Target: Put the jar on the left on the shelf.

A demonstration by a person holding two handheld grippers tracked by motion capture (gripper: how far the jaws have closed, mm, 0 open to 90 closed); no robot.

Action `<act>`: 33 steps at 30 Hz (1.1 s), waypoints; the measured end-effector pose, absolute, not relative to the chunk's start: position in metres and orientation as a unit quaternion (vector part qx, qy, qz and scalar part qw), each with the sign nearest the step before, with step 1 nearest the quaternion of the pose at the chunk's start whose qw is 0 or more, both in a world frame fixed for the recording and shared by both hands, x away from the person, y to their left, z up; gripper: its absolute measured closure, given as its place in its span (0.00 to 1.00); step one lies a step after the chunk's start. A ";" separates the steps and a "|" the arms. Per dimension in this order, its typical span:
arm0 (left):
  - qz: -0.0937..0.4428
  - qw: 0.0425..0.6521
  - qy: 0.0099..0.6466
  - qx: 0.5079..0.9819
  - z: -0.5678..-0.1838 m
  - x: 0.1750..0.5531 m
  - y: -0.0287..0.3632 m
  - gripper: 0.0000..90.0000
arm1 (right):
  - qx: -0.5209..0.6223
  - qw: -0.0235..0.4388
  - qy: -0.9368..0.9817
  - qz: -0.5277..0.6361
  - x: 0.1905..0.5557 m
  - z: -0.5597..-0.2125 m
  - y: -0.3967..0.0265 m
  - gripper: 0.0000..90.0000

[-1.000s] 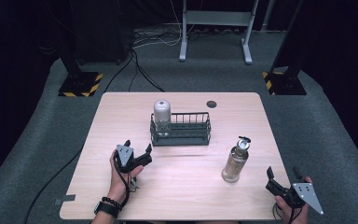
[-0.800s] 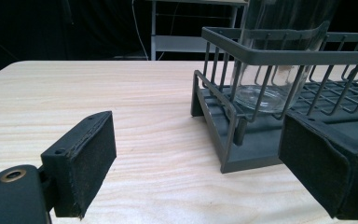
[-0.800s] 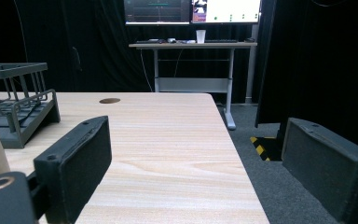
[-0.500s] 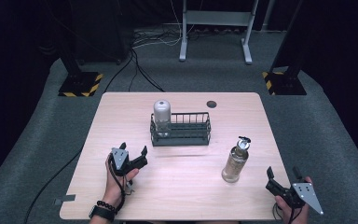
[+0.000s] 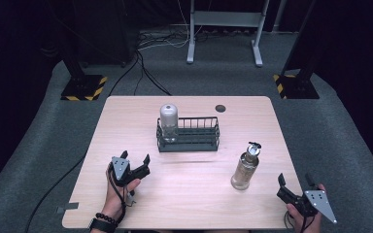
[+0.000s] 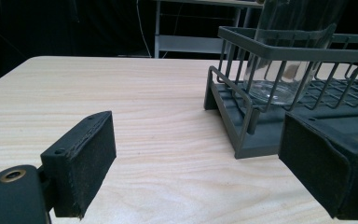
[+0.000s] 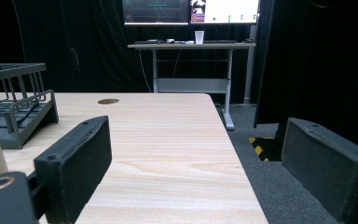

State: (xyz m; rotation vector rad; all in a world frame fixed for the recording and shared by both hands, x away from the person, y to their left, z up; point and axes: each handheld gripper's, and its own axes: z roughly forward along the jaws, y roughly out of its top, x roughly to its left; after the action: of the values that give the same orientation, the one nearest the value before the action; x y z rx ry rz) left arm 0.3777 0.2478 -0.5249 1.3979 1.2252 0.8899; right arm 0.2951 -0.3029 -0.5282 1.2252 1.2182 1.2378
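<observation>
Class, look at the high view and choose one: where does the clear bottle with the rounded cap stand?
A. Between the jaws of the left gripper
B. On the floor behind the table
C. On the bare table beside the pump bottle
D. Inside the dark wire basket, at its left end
D: the clear bottle stands upright inside the wire basket, at its left end, apart from the pump bottle and both grippers.

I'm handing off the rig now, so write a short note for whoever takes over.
Left gripper: open, empty, near the wire rack's left end.
Right gripper: open, empty, at the table's near right corner.
Clear bottle: upright in the rack's left end.
Pump bottle: upright on the table, right of the rack, untouched.
Likely left: move the pump bottle into the rack.
</observation>
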 end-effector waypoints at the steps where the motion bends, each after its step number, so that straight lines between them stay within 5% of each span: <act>1: 0.370 0.515 0.510 0.581 -0.525 0.377 0.249 0.12 | 0.504 0.487 0.501 0.509 0.295 -0.528 -0.303 0.08; 33: 0.389 0.535 0.504 0.555 -0.527 0.346 0.279 0.12 | 0.507 0.490 0.498 0.505 0.295 -0.528 -0.302 0.08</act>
State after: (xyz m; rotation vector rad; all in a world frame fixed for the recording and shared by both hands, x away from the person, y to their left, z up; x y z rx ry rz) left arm 0.3465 0.2792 -0.5273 1.3216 1.2009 0.9270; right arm 0.2947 -0.3020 -0.5282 1.2312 1.2094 1.2272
